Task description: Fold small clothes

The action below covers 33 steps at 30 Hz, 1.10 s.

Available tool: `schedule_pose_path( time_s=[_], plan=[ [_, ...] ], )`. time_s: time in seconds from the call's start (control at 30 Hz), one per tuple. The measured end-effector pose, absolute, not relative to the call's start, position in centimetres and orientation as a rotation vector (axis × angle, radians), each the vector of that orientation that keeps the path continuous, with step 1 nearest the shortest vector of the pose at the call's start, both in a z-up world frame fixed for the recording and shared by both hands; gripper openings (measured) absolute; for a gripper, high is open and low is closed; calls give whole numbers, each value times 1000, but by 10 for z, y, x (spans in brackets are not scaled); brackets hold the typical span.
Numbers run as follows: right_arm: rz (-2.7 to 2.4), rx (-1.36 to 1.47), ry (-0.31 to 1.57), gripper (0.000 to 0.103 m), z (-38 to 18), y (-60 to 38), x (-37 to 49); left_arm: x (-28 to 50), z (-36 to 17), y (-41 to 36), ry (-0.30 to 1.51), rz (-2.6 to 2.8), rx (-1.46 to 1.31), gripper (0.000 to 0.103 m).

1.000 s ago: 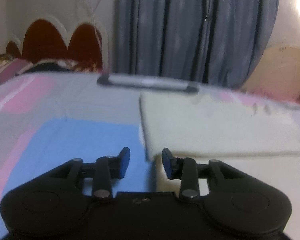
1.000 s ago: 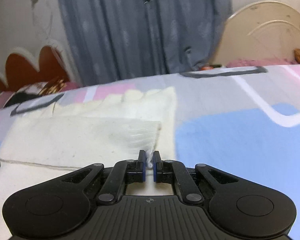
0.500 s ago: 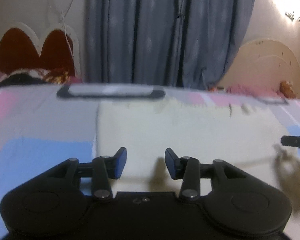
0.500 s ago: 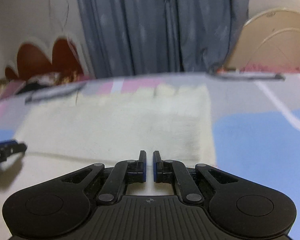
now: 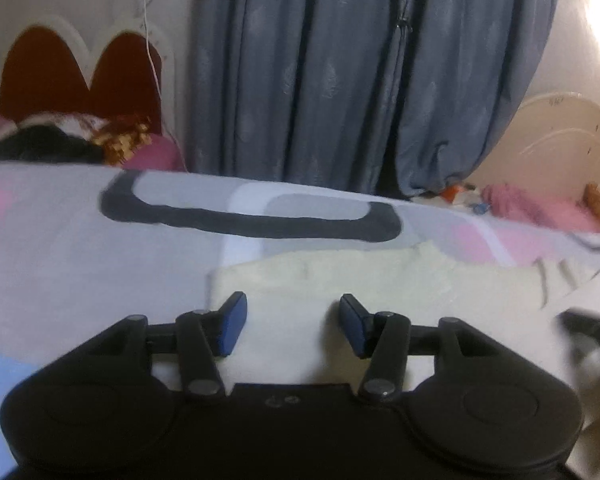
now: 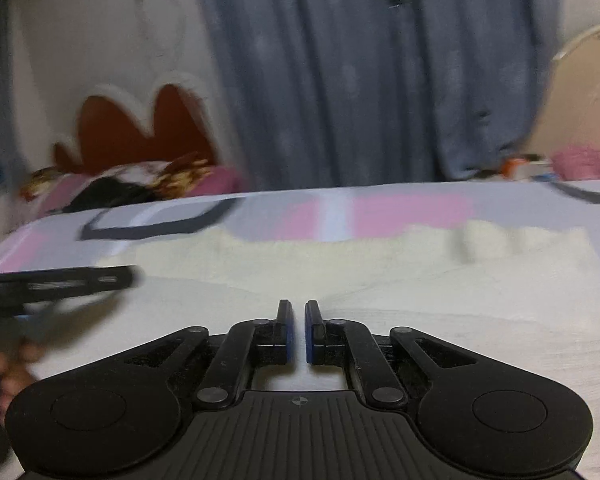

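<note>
Right tool (image 6: 296, 330) now off cloth (image 6: 380, 272)

Both low, curtainward, sharing cloth (image 5: 380, 280).

matte black left gripper (image 5: 292, 328) and right gripper (image 6: 296, 330), blue-padded fingers (image 5: 232, 328), silver pivot screws, ribbed housing

Grey-blue curtains (image 5: 340, 80) hang at back, w/ cream wall (image 6: 100, 40) to left. Red scalloped headboard (image 5: 72, 76) left, cream arched headboard (image 5: 560, 128) right. Bedsheet (image 5: 100, 260) w/ pink, grey, blue blocks.
</note>
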State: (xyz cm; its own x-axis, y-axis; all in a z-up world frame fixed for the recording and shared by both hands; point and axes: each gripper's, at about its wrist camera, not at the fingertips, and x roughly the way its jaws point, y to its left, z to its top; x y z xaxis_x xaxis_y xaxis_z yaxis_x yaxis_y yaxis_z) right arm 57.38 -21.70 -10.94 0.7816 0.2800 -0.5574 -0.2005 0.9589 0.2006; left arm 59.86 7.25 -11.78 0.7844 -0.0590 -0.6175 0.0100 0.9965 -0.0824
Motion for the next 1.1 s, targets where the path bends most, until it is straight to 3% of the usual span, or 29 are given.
schedule_pose_path(
  time_s=[0.07, 0.3, 0.6, 0.8, 0.93, 1.1],
  plan=[
    [180, 147, 631, 3, -113, -234, 574, 590, -109, 64, 651, 10, -69, 48],
    [307, 103, 651, 5, -105, -205, 567, 563, -108, -19, 628, -169, 28, 59],
    [167, 63, 644, 4, -117, -281, 510, 524, -116, 10, 629, -142, 73, 59],
    [195, 51, 575, 5, -93, -261, 499, 515, -105, -24, 590, -145, 116, 59],
    [160, -22, 625, 5, -109, -269, 507, 518, -115, 1, 620, -92, 75, 60],
    [104, 134, 613, 5, -101, -311, 513, 519, -109, -2, 614, -89, 71, 58]
  ],
)
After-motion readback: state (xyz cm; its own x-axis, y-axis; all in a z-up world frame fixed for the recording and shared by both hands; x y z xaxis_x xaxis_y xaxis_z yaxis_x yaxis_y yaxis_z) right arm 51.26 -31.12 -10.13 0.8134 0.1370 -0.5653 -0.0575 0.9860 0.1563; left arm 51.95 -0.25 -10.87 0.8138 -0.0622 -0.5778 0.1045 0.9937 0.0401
